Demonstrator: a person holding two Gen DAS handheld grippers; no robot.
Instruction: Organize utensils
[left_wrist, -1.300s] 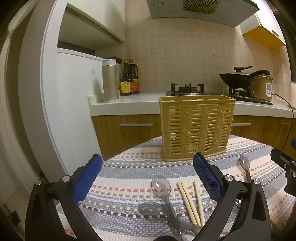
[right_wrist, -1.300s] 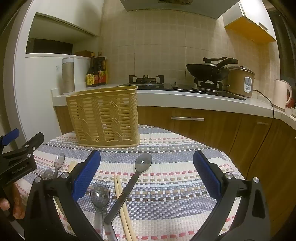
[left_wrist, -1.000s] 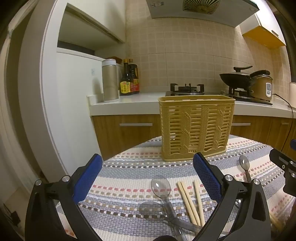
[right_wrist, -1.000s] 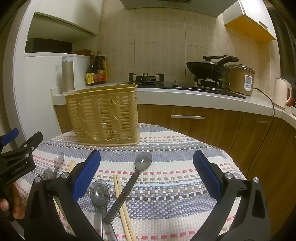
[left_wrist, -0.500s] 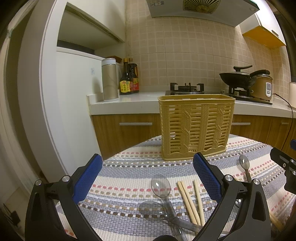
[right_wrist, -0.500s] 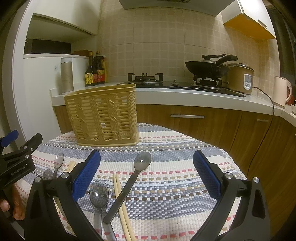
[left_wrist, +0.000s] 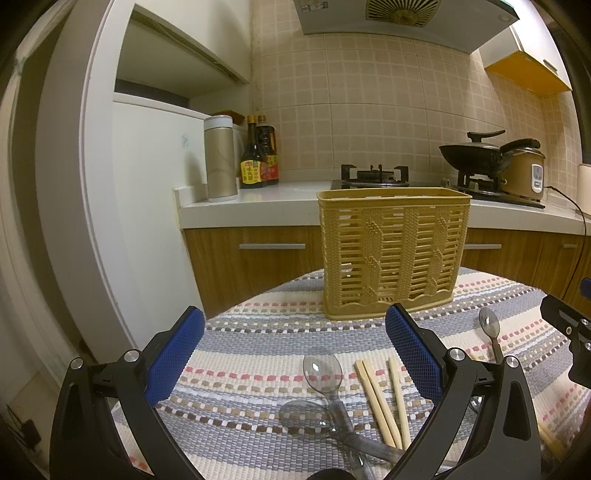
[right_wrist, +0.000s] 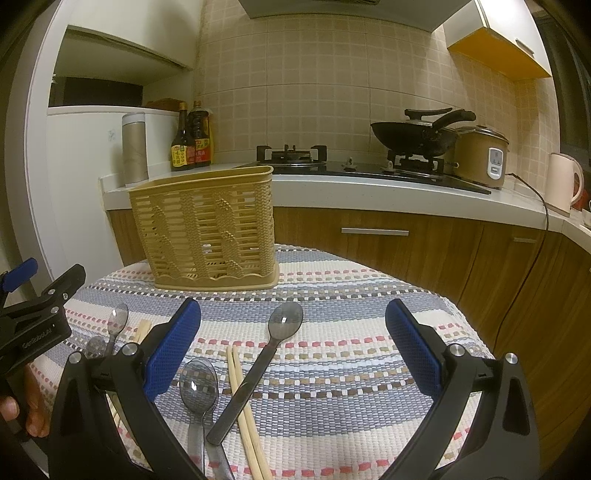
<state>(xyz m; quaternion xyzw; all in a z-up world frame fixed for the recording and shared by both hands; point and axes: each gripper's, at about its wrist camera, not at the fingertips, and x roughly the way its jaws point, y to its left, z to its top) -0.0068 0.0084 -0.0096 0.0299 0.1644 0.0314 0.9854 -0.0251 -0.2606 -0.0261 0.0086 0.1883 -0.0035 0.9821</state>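
Little was changed since the earlier frames: both grippers, left gripper and right gripper, were held spread and empty above spoons and chopsticks lying before the basket. Thin, light and slippery, they were judged best pinched mid-handle.

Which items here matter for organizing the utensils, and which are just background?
Job items:
- yellow basket
- spoons, on the striped cloth
- chopsticks, on the striped cloth
- left gripper and right gripper, both open and empty

Background:
- sauce bottles
- thermos
- wok
- rice cooker
- kettle
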